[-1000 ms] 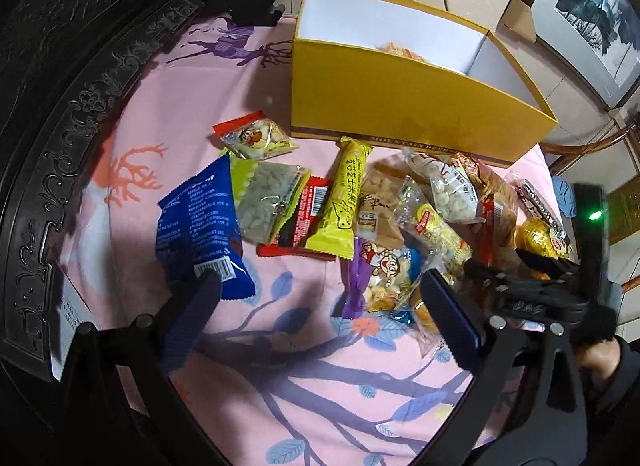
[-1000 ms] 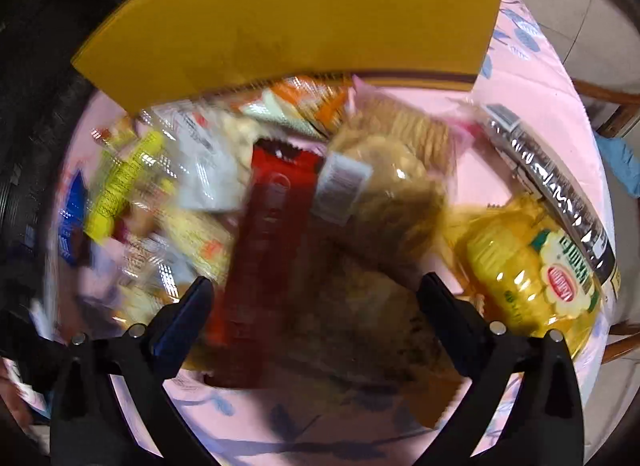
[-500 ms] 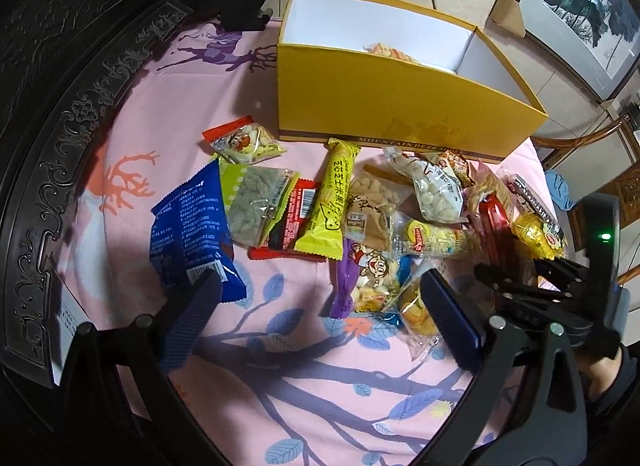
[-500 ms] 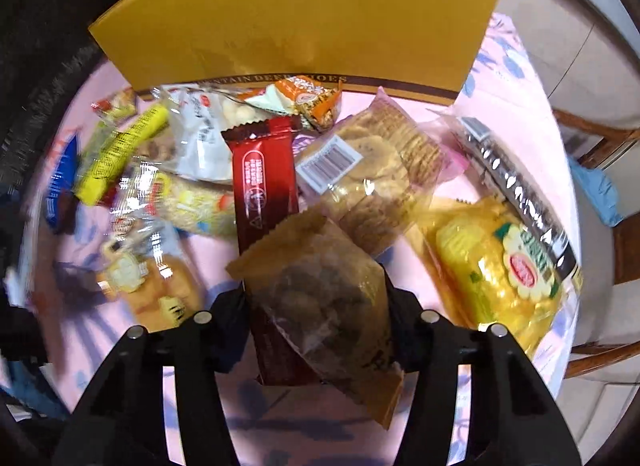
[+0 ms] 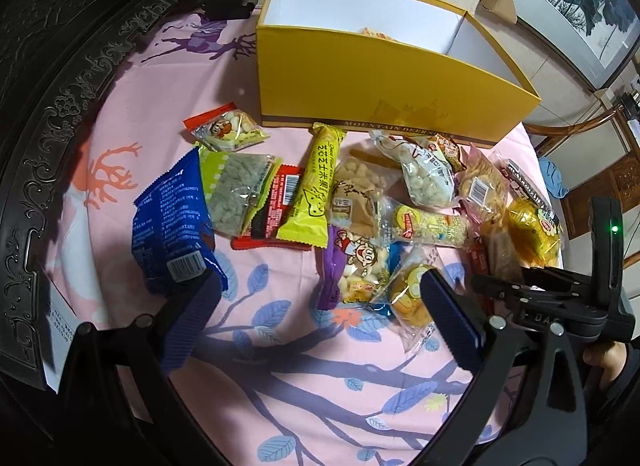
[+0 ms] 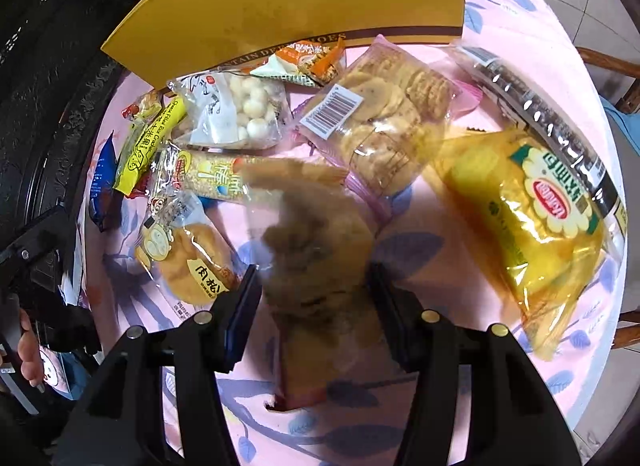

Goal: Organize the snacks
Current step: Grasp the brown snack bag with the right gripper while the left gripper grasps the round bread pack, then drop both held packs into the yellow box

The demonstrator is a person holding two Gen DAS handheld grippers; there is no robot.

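Pink cloth point(image 6: 500, 25): right tongs point(image 6: 316, 286) newly clamped on brown packet point(image 6: 320, 250); left tongs point(image 5: 320, 306) wide.

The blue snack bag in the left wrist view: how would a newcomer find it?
Start at the yellow box at the far side of the pink tablecloth. The row of snacks runs in front of it; the blue snack bag is the leftmost packet, beside the green-edged clear pack. It is the only dark blue, opaque one.

Pink tablecloth point(image 5: 280, 346) with branch-and-deer print covers the table — dark carved wooden furniture point(image 5: 60, 85) at its left edge, framed picture point(image 5: 580, 5) beyond its far-right corner.
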